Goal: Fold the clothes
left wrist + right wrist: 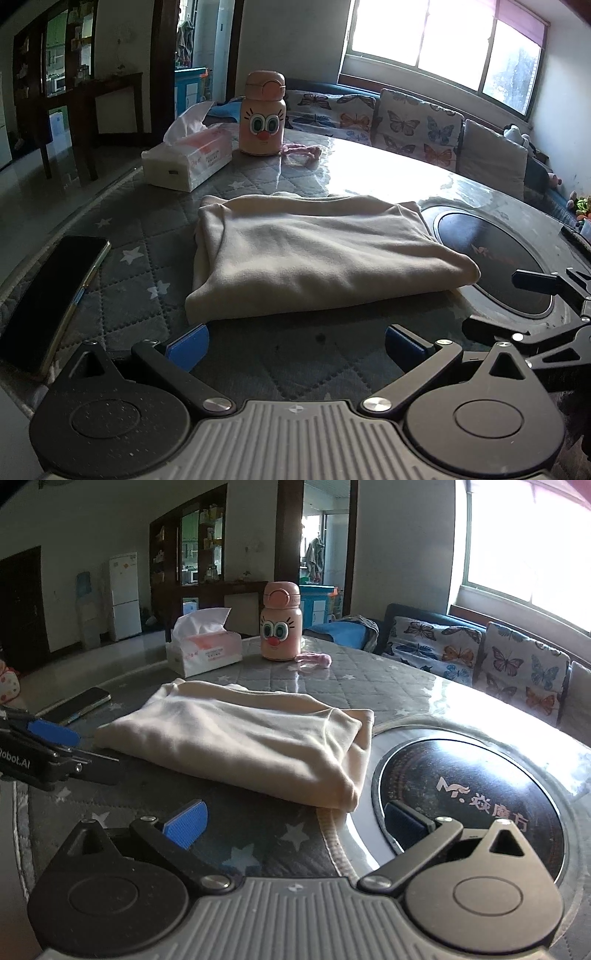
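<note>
Cream garment [317,254] lies folded into a thick pad on the quilted table [140,229], partly over the dark inset disc [480,794]. Left gripper [295,341] and right gripper [295,823]: fingers wide, empty, just short of its near edge. Likely soft, light, limp (layers may slide); best pinched through all layers at the near corners.

Left wrist view low over desk [122,236], facing folded cream garment [317,254] close ahead, right wrist view angled from garment's right, both sharing cartoon-face bottle [279,624], tissue box [203,653]
</note>
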